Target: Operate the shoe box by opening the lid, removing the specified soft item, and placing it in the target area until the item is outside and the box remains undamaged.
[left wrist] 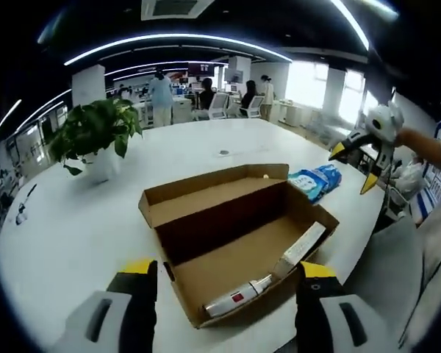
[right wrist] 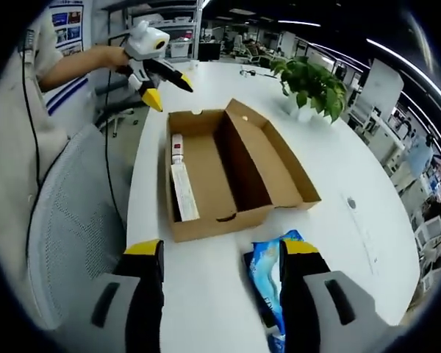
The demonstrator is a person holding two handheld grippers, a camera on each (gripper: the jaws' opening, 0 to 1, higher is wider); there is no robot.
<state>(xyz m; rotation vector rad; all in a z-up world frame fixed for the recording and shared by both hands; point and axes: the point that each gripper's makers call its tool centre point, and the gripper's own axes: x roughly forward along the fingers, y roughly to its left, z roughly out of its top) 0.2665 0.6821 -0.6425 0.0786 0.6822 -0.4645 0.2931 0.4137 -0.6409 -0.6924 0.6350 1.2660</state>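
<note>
Lying open on the white table [left wrist: 73,235], the cardboard shoe box [right wrist: 235,173] has its lid folded back, and a slim tube [left wrist: 239,296] with a paper strip remains along one inner wall. The soft blue packet [right wrist: 268,283] rests on the table just beside the box, outside it. The right gripper [right wrist: 220,294] hangs over the packet, jaws apart, gripping nothing. The left gripper [left wrist: 228,309] hovers near the box's end, jaws likewise apart. Risk: a careless descent could catch the box wall and crease it, or nudge the packet toward the table edge.
</note>
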